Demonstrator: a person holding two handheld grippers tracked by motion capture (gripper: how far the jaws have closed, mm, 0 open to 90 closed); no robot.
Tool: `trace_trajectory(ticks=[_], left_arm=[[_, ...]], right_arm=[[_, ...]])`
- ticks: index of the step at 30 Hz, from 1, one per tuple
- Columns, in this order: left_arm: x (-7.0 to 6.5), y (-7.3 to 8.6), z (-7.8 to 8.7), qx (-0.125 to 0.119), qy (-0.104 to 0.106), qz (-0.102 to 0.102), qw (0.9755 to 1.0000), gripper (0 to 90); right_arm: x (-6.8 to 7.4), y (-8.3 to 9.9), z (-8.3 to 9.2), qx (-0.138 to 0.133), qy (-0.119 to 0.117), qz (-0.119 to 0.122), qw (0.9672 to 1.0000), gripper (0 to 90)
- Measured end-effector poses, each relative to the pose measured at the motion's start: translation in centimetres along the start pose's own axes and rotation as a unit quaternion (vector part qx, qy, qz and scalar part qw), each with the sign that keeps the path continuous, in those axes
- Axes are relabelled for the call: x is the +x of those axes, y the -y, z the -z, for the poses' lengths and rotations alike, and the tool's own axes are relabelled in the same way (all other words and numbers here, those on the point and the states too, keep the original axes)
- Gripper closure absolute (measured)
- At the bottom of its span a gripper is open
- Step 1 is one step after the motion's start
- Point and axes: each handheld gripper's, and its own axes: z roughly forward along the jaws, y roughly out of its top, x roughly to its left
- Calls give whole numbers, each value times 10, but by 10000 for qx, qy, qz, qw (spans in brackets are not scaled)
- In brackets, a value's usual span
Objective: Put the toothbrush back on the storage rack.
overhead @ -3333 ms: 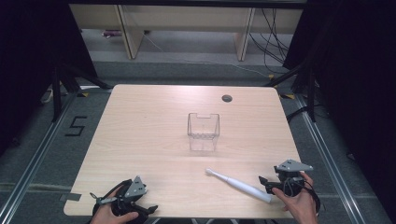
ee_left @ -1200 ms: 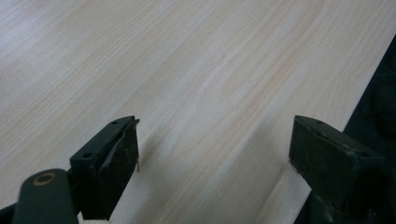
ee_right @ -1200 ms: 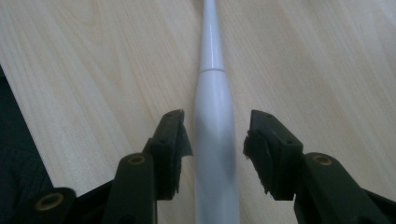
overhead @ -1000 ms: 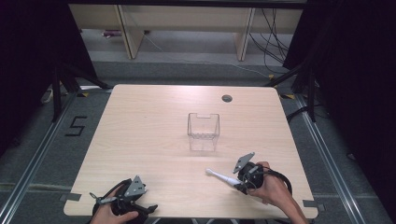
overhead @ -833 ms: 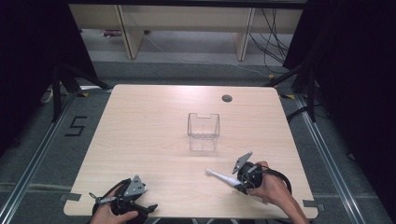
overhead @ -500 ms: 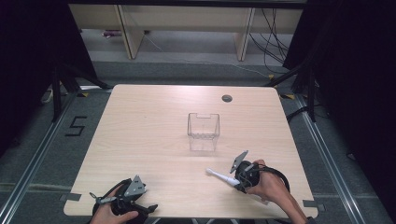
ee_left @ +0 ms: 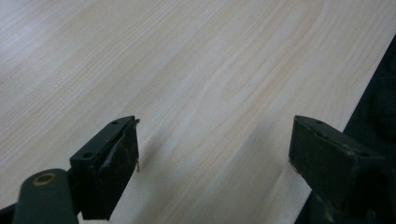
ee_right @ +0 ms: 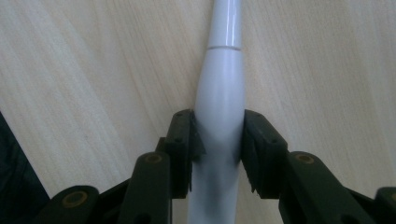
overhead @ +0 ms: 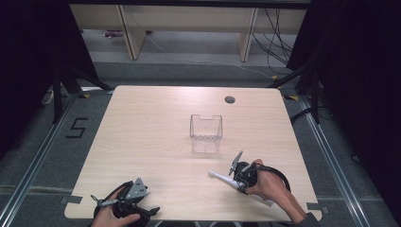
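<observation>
Now that the right claw [ee_right: 218,144] has swung in from the bench [overhead: 156,142] edge, it pinches the white toothbrush [ee_right: 219,98] (left claw [ee_left: 215,163] idles, spread), so lifting looks next.

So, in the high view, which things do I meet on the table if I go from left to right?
left gripper → clear plastic container → round hole in the tabletop → right gripper, closed on the white electric toothbrush
</observation>
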Motion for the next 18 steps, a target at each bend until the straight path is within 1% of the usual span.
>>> trace_trajectory(ticks=[1, 2, 3, 4, 5, 6, 7, 9, 10, 11, 13, 14, 15, 16, 17, 18], left_arm=[[0, 0, 0, 1, -2, 4, 10000, 153], [0, 0, 0, 1, -3, 6, 10000, 153], [0, 0, 0, 1, -3, 5, 10000, 153], [0, 0, 0, 5, 0, 1, 10000, 153], [0, 0, 0, 3, -1, -3, 10000, 153], [0, 0, 0, 4, 0, 4, 10000, 153], [0, 0, 0, 22, 9, -12, 10000, 153], [0, 0, 0, 18, 4, -9, 10000, 153], [0, 0, 0, 21, 2, -16, 10000, 153], [-1, 0, 0, -3, 8, 36, 10000, 153], [0, 0, 0, 19, 5, -8, 10000, 153], [0, 0, 0, 14, 2, -5, 10000, 153], [0, 0, 0, 4, 6, 2, 10000, 153], [-1, 0, -1, 1, 12, 61, 10000, 153], [-1, 0, -1, -3, 11, 57, 10000, 153], [0, 0, 0, 6, 4, -16, 10000, 153]], right_arm=[[-3, 0, -2, -3, 35, 150, 9999, 655], [-1, -1, -1, 115, 79, 96, 9999, 656], [-1, -2, -1, 102, 49, 120, 9999, 657], [-2, -3, -2, 147, 52, 184, 9997, 658], [-2, -3, -2, 179, 37, 156, 9997, 659], [-3, -4, -3, 185, 31, 290, 9994, 659], [-2, -5, -3, 251, 32, 172, 9995, 660], [-3, -5, -3, 261, -13, 219, 9994, 661], [-4, -7, -3, 326, -10, 285, 9991, 662], [-3, -7, -3, 355, -35, 249, 9991, 662], [-4, -8, -3, 353, -46, 222, 9991, 663], [-4, -8, -3, 373, -67, 240, 9990, 664], [-5, -9, -4, 376, -66, 311, 9988, 664], [-4, -10, -3, 427, -67, 223, 9988, 664], [-5, -10, -3, 460, -107, 256, 9986, 665], [-5, -10, -3, 467, -96, 263, 9985, 666]])
